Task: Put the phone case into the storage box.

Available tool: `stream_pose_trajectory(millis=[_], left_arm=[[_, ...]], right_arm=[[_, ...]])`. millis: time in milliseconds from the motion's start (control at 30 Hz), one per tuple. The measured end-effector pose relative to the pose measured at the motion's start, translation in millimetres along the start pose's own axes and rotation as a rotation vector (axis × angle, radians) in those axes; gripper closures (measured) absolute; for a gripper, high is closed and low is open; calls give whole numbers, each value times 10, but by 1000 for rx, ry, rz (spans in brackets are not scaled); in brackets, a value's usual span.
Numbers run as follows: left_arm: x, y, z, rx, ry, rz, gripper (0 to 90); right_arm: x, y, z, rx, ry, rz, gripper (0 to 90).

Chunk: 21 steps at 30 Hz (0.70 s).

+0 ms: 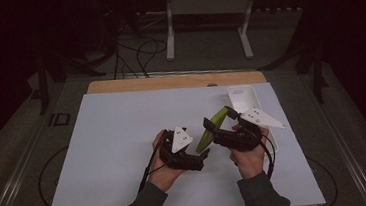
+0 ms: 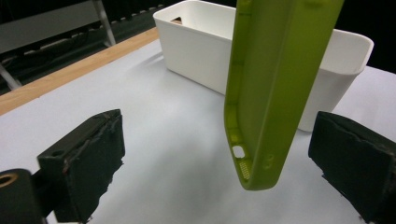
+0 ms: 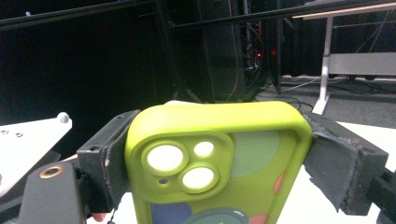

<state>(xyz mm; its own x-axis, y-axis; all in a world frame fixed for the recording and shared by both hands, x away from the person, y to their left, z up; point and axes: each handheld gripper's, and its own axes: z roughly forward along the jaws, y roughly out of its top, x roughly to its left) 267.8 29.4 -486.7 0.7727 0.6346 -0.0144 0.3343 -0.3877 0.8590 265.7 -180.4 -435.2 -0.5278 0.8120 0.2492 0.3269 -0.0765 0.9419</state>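
A lime-green phone case (image 1: pixel 207 132) is held above the white table sheet (image 1: pixel 114 139) near its middle. My right gripper (image 1: pixel 215 129) is shut on it. In the right gripper view both pads press the sides of the case (image 3: pixel 261 154) at its camera-cutout end, with my right gripper (image 3: pixel 219 156) around it. My left gripper (image 1: pixel 202 157) sits just left of and below the case. In the left gripper view its jaws stand wide, my left gripper (image 2: pixel 219 156) is open, and the lower end of the case (image 2: pixel 275 84) hangs between them, clear of both pads (image 2: pixel 84 158).
A white rectangular bin (image 1: pixel 243 97) stands behind the right gripper, and shows close behind the case in the left gripper view (image 2: pixel 196 51). A wooden table edge (image 1: pixel 169 81) runs along the back. Cables and a white stand (image 1: pixel 209 20) are on the floor beyond.
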Motion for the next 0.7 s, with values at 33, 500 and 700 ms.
stream_pose_trajectory(millis=[33, 500, 700], left_arm=[[5, 0, -4, 0, -6, -7, 38], [114, -33, -144, 14, -35, -20, 6], [151, -59, -187, 22, -34, -20, 3]], right_arm=[[0, 2, -1, 0, 0, -1, 165], [19, 32, 7, 2, 2, -11, 165], [25, 54, 12, 2, 1, -17, 165]])
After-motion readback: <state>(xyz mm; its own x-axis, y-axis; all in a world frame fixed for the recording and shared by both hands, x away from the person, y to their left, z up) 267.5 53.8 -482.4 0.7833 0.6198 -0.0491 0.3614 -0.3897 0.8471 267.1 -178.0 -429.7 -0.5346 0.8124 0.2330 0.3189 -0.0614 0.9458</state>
